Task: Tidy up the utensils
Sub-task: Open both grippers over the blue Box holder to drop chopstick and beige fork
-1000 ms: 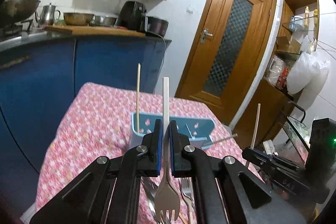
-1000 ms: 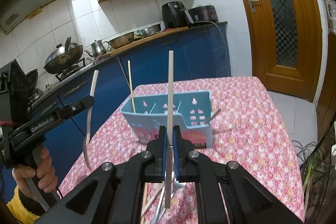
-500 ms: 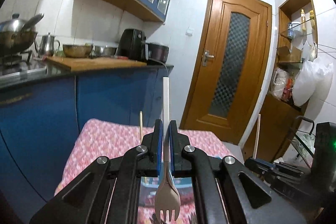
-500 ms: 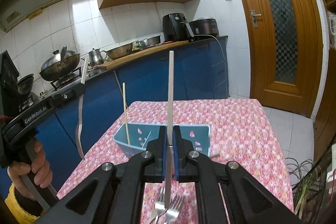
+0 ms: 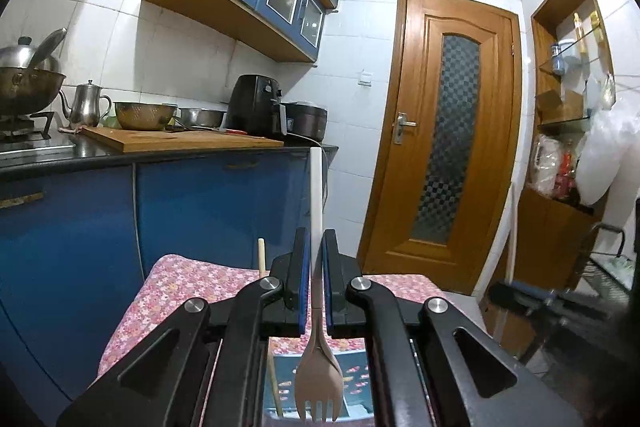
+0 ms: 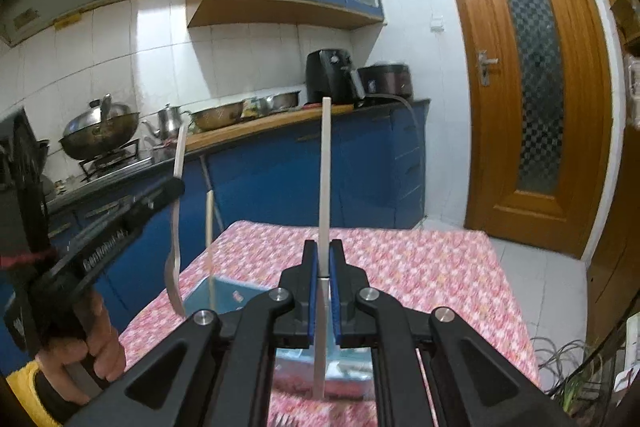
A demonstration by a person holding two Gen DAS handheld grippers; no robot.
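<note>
Utensils both up off table now: beige plastic spork (image 5: 318,377) clamped in left gripper (image 5: 316,291), tines down, over teal perforated plastic caddy (image 6: 212,297) at 6 o'clock; second ago caddy sat at 12. Right gripper (image 6: 324,301) pinching pale flat utensil handle (image 6: 325,179). Wooden chopstick (image 5: 261,259) already in caddy. Guess drop-in next

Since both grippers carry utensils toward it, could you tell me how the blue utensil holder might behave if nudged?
The blue utensil holder looks like thin plastic, so probably light. It might slide on the floral tablecloth. The tall chopstick standing inside could help tip it.
</note>
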